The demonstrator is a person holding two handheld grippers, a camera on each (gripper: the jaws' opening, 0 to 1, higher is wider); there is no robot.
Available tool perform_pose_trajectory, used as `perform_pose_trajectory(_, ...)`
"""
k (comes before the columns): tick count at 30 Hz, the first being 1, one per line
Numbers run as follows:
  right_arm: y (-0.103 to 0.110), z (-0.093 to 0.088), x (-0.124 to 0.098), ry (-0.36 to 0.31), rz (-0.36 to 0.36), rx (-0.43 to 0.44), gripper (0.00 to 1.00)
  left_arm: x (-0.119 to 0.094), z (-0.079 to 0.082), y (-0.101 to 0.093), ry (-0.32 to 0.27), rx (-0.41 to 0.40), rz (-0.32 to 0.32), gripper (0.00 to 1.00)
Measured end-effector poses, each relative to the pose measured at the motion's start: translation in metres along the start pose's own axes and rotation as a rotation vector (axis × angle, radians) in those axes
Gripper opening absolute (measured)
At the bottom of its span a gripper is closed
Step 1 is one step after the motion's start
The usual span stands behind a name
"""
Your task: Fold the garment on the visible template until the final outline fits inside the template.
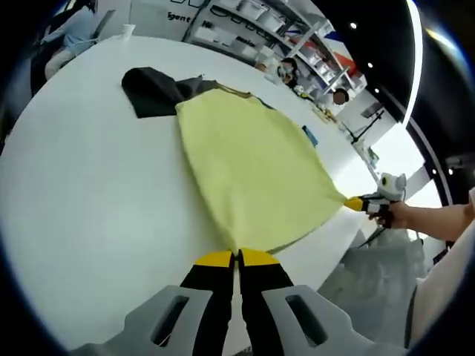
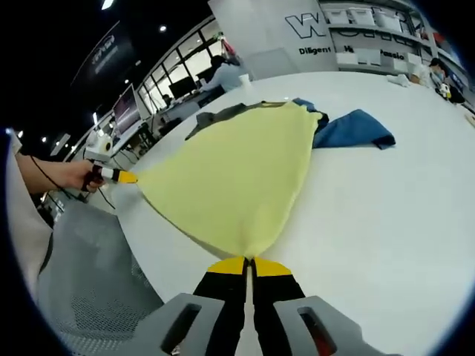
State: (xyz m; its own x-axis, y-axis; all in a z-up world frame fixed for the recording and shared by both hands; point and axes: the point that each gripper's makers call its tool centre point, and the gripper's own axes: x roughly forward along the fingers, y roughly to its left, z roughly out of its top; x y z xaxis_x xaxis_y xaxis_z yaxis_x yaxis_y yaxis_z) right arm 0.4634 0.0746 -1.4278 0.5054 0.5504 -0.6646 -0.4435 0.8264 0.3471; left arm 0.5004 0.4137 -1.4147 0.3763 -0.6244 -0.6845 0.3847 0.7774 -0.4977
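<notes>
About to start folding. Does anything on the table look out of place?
Yes. The shirt is held stretched by both bottom corners, but no template outline shows under it. A blue cloth and a dark cloth lie crumpled at its far end, touching or tucked beneath it.

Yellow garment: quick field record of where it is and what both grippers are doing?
garment: yellow cloth garment with dark sleeves, spread on the white table
left gripper: shut on one hem corner
right gripper: shut on the other hem corner
hem: stretched between the grippers at the table edge
nearby: blue cloth beside the garment
template: cannot tell
</notes>
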Motion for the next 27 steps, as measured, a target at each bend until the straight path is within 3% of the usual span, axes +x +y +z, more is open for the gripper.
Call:
perform_pose_trajectory(7, 0.006, -0.010, 0.003, 0.015, 0.003, 0.011, 0.00, 0.002, -0.017, -0.005, 0.036, -0.028, -0.014, 0.00)
perform_pose_trajectory(16, 0.007, -0.016, 0.002, 0.027, 0.004, 0.043, 0.00, 0.004, -0.025, -0.004, 0.053, -0.051, -0.015, 0.01)
perform_pose_trajectory(20, 0.005, -0.017, 0.000, 0.027, 0.000, 0.042, 0.05, 0.003, -0.027, -0.003, 0.055, -0.056, -0.010, 0.01)
perform_pose_trajectory(27, -0.002, -0.012, 0.001, 0.010, -0.014, 0.113, 0.13, 0.002, -0.026, 0.001, 0.050, -0.073, 0.000, 0.01)
